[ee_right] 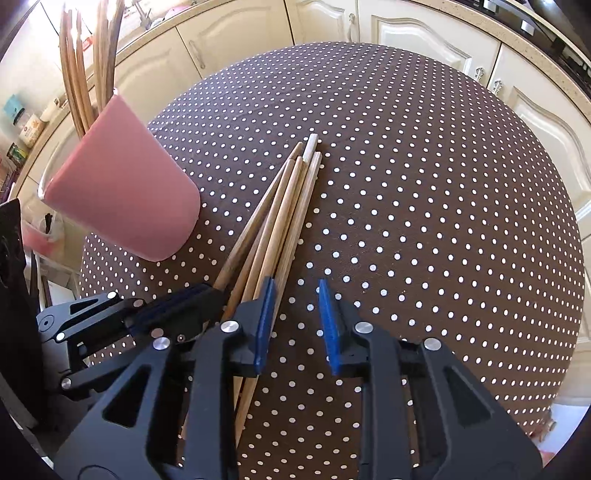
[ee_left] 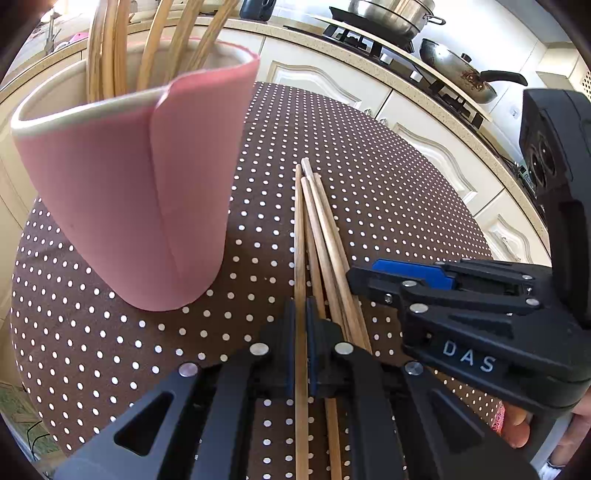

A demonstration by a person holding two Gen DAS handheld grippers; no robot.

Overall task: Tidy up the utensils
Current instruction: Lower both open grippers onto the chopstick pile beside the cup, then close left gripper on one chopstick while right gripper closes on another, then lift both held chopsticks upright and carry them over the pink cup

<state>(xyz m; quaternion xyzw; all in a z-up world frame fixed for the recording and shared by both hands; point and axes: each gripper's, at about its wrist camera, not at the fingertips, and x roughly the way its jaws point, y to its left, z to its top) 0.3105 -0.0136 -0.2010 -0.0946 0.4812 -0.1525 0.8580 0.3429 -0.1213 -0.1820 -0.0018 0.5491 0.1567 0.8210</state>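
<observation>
One pink holder (ee_right: pixel 125 199), approx. five loose chopsticks (ee_right: pixel 284 206), several more inside

Bright daylight, sharp focus, glare on the pan (ee_left: pixel 458 70) and cabinet doors (ee_right: pixel 413 33), heavy fisheye bending with dark corners

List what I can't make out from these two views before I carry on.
- Near ends of the loose chopsticks: both views, hidden under the gripper bodies.
- Inside of the pink cup: left view, its wall blocks the bottom.
- Tops of the chopsticks in the cup: cut off by the frame edge.
- How many loose chopsticks: they overlap.
</observation>
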